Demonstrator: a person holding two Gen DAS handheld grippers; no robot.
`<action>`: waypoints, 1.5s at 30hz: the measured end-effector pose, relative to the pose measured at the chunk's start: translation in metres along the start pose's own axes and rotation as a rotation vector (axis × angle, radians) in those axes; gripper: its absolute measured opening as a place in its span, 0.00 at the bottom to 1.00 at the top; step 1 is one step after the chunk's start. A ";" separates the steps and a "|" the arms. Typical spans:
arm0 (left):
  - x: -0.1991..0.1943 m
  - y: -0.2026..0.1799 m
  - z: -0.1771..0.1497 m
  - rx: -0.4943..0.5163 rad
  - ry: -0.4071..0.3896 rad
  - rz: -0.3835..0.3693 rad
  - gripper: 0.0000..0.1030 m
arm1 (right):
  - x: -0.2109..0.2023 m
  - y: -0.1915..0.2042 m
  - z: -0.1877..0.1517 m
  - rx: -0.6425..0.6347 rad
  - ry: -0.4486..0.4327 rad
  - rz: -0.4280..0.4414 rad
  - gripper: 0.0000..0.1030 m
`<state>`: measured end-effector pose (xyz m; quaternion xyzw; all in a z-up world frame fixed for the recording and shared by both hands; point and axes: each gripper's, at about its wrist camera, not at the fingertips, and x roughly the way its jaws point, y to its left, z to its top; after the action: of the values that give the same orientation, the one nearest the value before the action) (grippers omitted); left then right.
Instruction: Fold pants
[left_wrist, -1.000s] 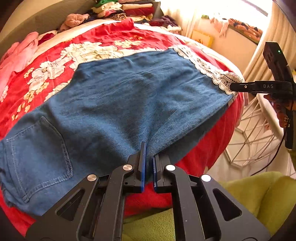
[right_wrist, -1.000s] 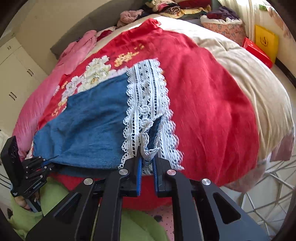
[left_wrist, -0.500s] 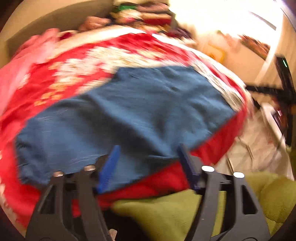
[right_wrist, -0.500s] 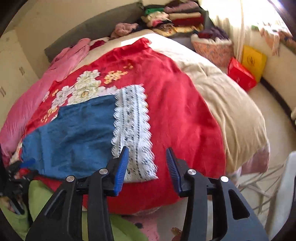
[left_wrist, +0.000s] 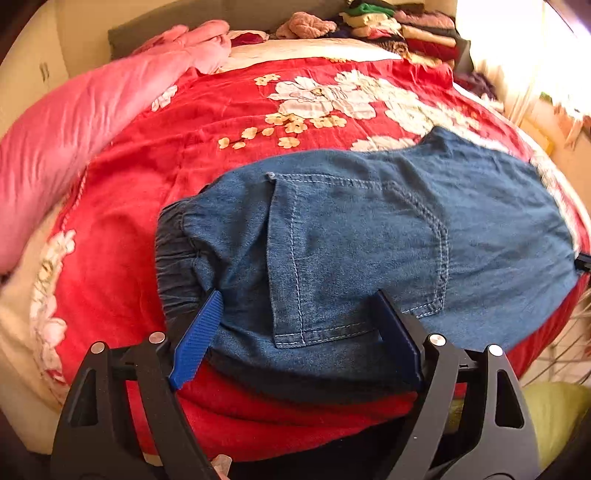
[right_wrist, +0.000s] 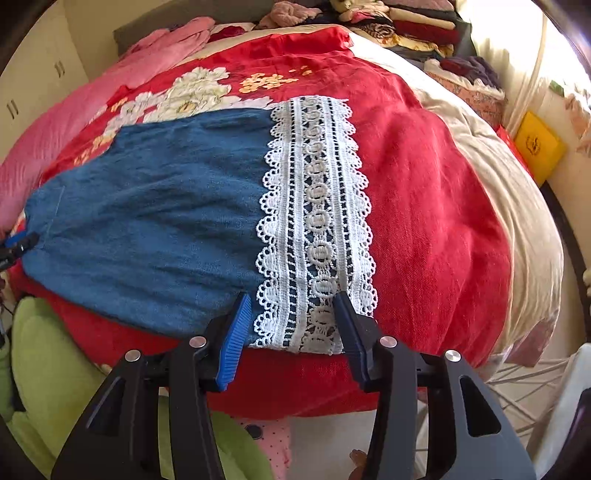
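Note:
Blue denim pants (left_wrist: 369, 236) lie flat on a red flowered bedspread (left_wrist: 192, 125), folded lengthwise, back pocket up. The elastic waistband (left_wrist: 173, 258) is at the left end. A white lace hem (right_wrist: 317, 221) ends the legs at the right. My left gripper (left_wrist: 295, 328) is open, its jaws straddling the near edge by the waistband and pocket. My right gripper (right_wrist: 291, 317) is open, its jaws either side of the lace hem's near corner. Neither holds cloth.
A pink quilt (left_wrist: 74, 122) lies along the bed's far left. Stacked folded clothes (left_wrist: 406, 29) sit at the head of the bed. A beige blanket (right_wrist: 498, 192) covers the right side. A green cushion (right_wrist: 55, 369) is below the bed edge. A yellow box (right_wrist: 539, 147) stands by the wall.
Both grippers were shut on the pants' near edge one second ago and have opened and let go. The left gripper has shifted left to the waistband end; the pants now lie flat.

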<state>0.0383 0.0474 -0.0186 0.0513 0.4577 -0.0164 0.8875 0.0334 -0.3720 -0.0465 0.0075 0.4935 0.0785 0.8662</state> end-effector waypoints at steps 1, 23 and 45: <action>-0.004 -0.003 0.000 0.004 -0.002 -0.001 0.74 | -0.002 0.002 0.002 -0.003 -0.003 0.014 0.50; 0.061 -0.096 0.146 0.108 -0.020 -0.202 0.79 | 0.064 -0.077 0.137 0.116 -0.085 0.234 0.46; 0.112 -0.139 0.146 0.179 -0.001 -0.154 0.13 | 0.086 -0.063 0.172 -0.035 -0.089 0.186 0.16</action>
<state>0.2112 -0.1046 -0.0367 0.0950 0.4564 -0.1255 0.8758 0.2317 -0.4106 -0.0368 0.0413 0.4501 0.1667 0.8763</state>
